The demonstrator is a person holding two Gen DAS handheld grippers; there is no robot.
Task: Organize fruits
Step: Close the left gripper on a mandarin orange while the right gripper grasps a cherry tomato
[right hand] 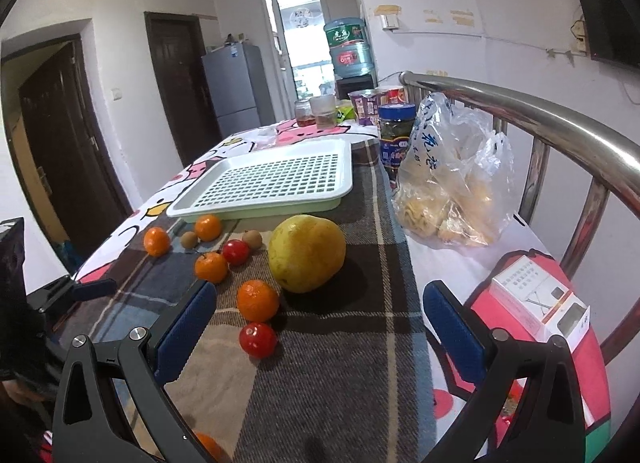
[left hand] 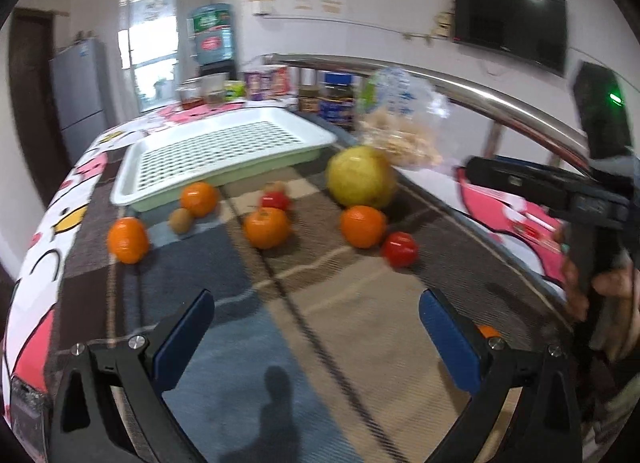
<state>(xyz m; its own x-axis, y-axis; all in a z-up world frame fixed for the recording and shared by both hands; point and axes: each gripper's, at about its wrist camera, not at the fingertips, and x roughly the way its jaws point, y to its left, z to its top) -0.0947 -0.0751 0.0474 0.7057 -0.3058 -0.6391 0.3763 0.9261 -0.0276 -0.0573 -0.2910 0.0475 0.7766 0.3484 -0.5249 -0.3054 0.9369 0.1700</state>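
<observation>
The left gripper (left hand: 316,327) is spread wide and holds nothing. The fruits (right hand: 258,300) lie loose on the cloth (right hand: 340,383), just before the empty tray (right hand: 276,179). The right gripper (right hand: 320,321) is spread too, maybe ready to grab one.

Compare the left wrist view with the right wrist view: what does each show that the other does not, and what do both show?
Only the left wrist view shows the whole wall television and a hand gripping the other gripper's handle. Only the right wrist view shows the white box and the dark doors. Both show the empty white tray, the big yellow-green fruit, oranges, tomatoes and the plastic bag.
</observation>
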